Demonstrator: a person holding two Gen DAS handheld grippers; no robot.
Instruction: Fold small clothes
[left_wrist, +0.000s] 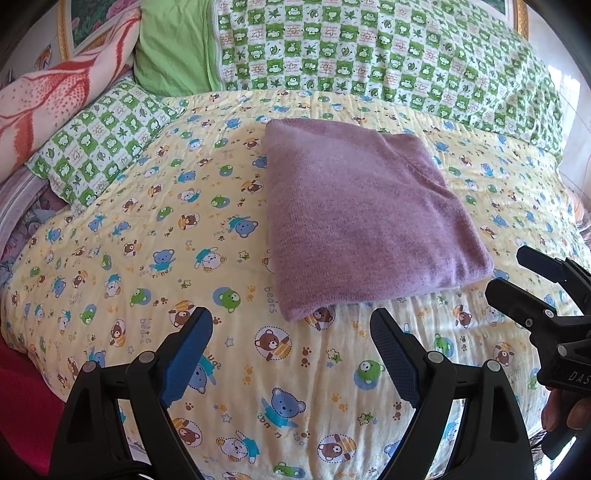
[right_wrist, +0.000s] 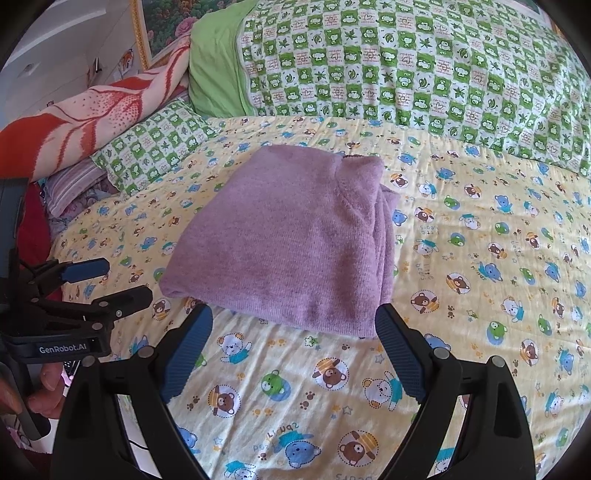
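A purple knit garment (left_wrist: 365, 214) lies folded into a thick square on the yellow bear-print sheet (left_wrist: 147, 258). In the right wrist view the same folded garment (right_wrist: 291, 243) shows its stacked layers along its right side. My left gripper (left_wrist: 291, 317) is open, a little short of the garment's near corner, with nothing between its blue pads. My right gripper (right_wrist: 293, 314) is open too, its fingertips at the garment's near edge and holding nothing. Each gripper also shows in the other's view: the right gripper (left_wrist: 517, 277) at the right edge, the left gripper (right_wrist: 122, 280) at the left.
A green checked quilt (left_wrist: 369, 51) and a green pillow (left_wrist: 170, 48) are piled at the head of the bed. A red and pink blanket (left_wrist: 55, 96) and a checked pillow (left_wrist: 99, 147) lie at the left. A hand (right_wrist: 44, 384) holds the left gripper's handle.
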